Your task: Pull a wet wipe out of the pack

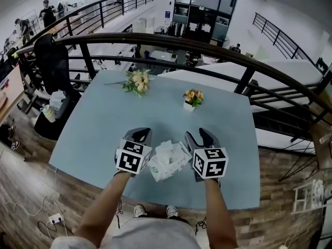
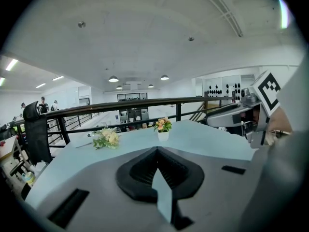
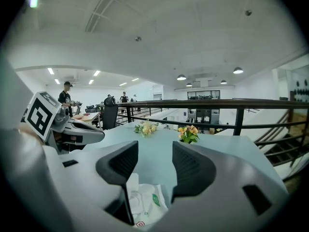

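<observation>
Pale blue desk on a mezzanine, with a black railing behind. Wet wipe pack: white, crumpled, lying on the desk between my two grippers. My left gripper: jaws closed together, empty. My right gripper: jaws wide apart, pack beneath the gap. Further back: bouquet and potted flowers.

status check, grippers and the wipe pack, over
Left gripper shut, empty; right gripper open. Wipe pack on the table between them, not gripped. Bouquet and flower pot at the far side, not in the way.
</observation>
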The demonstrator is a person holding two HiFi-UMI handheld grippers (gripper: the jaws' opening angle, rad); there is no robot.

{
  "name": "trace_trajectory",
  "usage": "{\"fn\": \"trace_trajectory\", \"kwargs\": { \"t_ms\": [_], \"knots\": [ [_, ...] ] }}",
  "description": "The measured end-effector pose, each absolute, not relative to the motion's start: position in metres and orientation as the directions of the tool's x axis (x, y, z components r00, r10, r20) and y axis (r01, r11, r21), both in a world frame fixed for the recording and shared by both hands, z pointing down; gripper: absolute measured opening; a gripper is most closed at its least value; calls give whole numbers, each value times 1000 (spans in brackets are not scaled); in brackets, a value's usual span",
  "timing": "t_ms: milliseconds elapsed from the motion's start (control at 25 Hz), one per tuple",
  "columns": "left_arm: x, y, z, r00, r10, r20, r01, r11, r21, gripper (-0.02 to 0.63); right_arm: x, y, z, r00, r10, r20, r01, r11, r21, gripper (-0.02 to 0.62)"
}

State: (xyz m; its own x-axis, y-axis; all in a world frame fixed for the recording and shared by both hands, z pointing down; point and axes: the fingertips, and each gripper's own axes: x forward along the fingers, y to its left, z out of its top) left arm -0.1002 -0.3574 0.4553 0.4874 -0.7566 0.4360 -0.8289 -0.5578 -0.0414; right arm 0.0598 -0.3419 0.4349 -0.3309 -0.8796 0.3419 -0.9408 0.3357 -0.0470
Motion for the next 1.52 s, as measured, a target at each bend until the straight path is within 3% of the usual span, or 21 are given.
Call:
{"fn": "trace_trajectory", "kwargs": {
  "t_ms": [960, 1520],
  "knots": [
    [-117, -339, 486, 558, -683, 471, -767, -642, -21, -5, 19, -313, 483, -291, -846, 447, -951, 305, -44, 206],
    [-121, -328, 512, 570, -651, 502, -757, -654, 11, -5, -3, -297, 529, -343, -763, 548, -930, 358, -83, 204]
  ]
}}
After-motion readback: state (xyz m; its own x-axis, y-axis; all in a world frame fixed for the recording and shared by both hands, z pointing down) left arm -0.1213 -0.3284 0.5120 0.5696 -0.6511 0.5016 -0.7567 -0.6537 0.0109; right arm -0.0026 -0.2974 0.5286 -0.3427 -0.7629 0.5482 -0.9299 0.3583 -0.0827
